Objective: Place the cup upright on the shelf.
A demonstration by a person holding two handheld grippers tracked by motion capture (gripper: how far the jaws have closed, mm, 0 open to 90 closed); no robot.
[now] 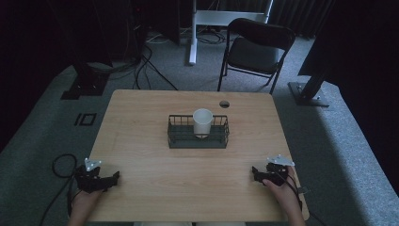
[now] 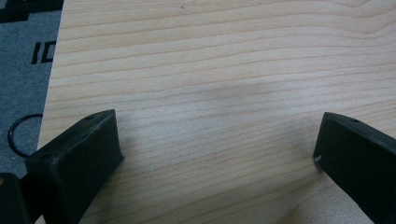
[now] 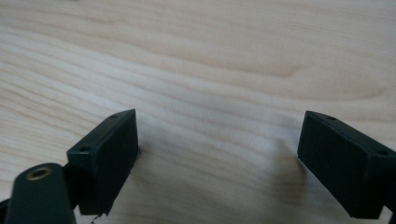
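I have both grippers parked at the near edge of the wooden table (image 1: 141,141): my left gripper (image 1: 113,178) by the near left corner, my right gripper (image 1: 254,172) by the near right corner, well apart from each other. Between them the tabletop runs bare up to the black wire basket (image 1: 179,134) at the centre, so there is open room on every side. A white cup (image 1: 203,122) stands upright inside the basket; its base is hard to make out behind the wires. In each gripper view, the jaws stand wide apart over bare wood, holding nothing. My forearms are cut off at the frame's bottom.
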